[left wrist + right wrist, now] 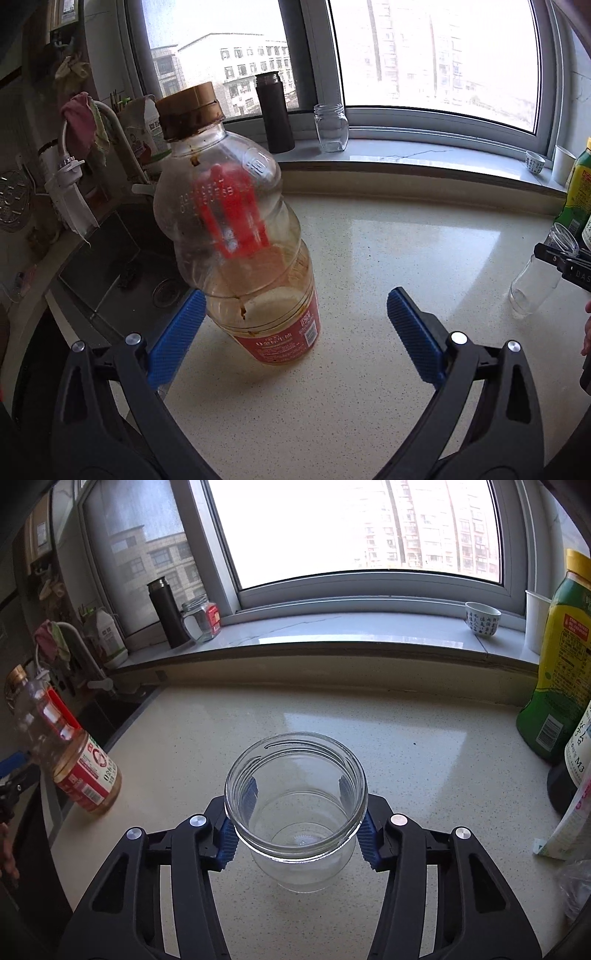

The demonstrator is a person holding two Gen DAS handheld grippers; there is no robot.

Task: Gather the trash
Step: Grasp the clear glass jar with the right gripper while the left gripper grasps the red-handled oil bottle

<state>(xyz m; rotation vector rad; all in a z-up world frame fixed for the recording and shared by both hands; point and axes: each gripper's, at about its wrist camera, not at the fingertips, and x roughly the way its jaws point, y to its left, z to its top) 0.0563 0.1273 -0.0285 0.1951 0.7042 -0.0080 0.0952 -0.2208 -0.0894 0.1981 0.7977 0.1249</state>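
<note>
A nearly empty oil bottle [240,221] with a brown cap, red handle and red label stands tilted on the pale counter [369,258]; it also shows at the left edge of the right wrist view as the oil bottle [70,753]. My left gripper [295,328] is open wide, with the bottle's base between its fingers, close to the left blue pad [177,332]. An empty clear glass jar [295,801] sits between my right gripper's [298,790] blue pads, which press on it below its rim. The same jar [535,277] appears tilted at the far right of the left wrist view.
A dark sink [110,277] with a faucet and hanging cloth lies left. On the windowsill [332,627] stand a dark flask [166,613], another glass jar [201,618], a small cup [482,620] and a paper cup. A green-yellow bottle [557,664] and bags crowd the counter's right.
</note>
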